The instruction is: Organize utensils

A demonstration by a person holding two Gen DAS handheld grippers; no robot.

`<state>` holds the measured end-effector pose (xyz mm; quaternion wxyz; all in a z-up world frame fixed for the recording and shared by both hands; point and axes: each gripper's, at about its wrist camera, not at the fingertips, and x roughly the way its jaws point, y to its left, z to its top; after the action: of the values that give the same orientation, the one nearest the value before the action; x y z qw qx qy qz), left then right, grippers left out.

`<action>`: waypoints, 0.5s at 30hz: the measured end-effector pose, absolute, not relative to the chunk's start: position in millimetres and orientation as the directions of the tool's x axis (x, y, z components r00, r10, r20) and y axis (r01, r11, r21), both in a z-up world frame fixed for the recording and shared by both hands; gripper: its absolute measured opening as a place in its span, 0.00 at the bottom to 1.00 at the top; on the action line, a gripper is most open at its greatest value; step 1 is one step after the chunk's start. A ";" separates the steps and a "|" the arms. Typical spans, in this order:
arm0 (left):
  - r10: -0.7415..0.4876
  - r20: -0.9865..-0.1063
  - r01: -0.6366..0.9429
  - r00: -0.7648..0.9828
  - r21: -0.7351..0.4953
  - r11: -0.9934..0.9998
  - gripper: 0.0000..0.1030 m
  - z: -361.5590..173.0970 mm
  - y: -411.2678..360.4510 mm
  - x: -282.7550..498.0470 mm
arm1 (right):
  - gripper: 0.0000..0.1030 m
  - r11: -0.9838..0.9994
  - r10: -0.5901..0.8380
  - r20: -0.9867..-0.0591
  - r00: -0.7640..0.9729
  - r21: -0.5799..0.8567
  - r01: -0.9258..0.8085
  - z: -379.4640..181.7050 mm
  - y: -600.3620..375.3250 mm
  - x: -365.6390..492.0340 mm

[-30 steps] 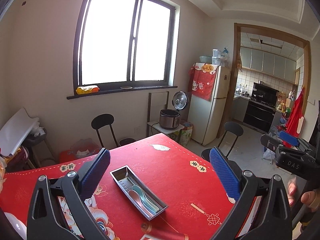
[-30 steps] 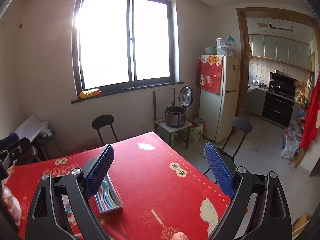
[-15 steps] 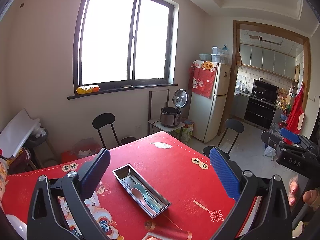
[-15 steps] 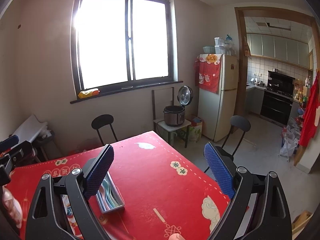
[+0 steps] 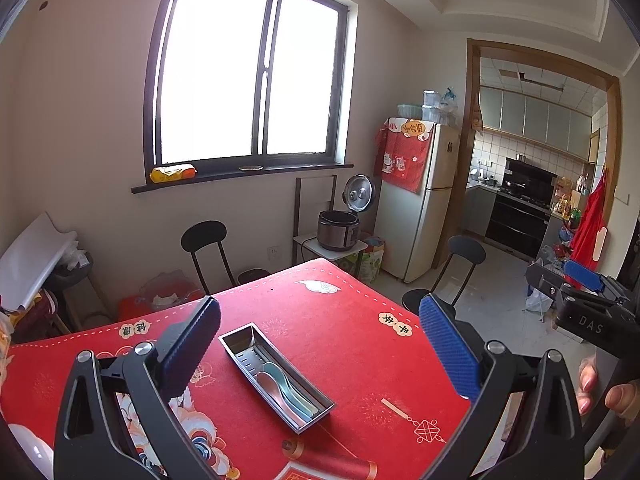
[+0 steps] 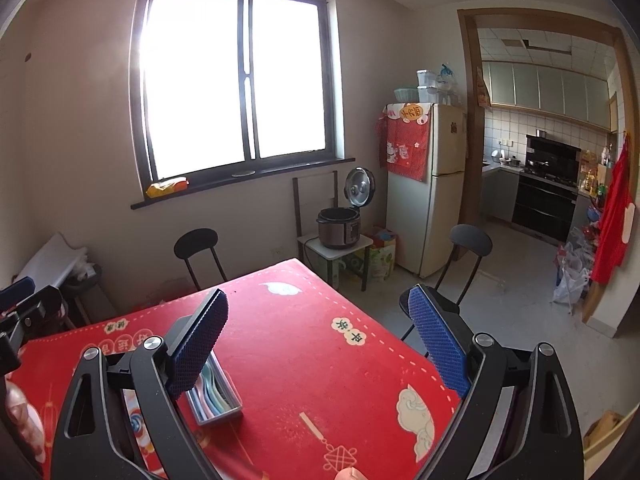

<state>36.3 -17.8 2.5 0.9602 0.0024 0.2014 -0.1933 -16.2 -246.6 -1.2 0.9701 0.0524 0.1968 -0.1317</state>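
I hold both the left gripper (image 5: 320,344) and right gripper (image 6: 318,328) above the red tabletop (image 5: 352,344), jaws wide and empty, over a steel tray (image 5: 240,342) of pastel spoons (image 5: 286,390) near its front edge.

The left hand-held gripper (image 5: 320,332) is raised, its jaws spread wide and holding nothing. The right hand-held gripper (image 6: 318,316) is raised too, its jaws equally wide and bare. In the left wrist view a hand (image 5: 608,392) grips the right tool's handle at the right edge
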 end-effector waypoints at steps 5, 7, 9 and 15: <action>-0.371 -0.391 0.372 0.842 -0.077 0.925 0.94 1.8 -19.0 37.8 | 0.86 0.957 -0.241 -0.405 0.882 0.053 0.286 -3.4 -249.7 -16.4; -0.372 -0.393 0.372 0.841 -0.078 0.925 0.94 1.0 -20.0 36.9 | 0.86 0.952 -0.256 -0.418 0.872 0.046 0.301 -4.5 -250.0 -14.9; -0.372 -0.396 0.372 0.839 -0.079 0.925 0.94 0.7 -20.7 37.0 | 0.86 0.952 -0.255 -0.430 0.866 0.044 0.302 -6.1 -251.7 -13.5; -0.377 -0.395 0.381 0.838 -0.071 0.922 0.94 0.4 -25.1 34.1 | 0.86 0.952 -0.250 -0.427 0.869 0.053 0.300 -6.2 -254.6 -15.1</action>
<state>34.1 -25.1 0.4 0.9586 0.0053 0.2051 -0.1977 -15.1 -254.6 -6.2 0.9649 0.0587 0.2125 -0.1426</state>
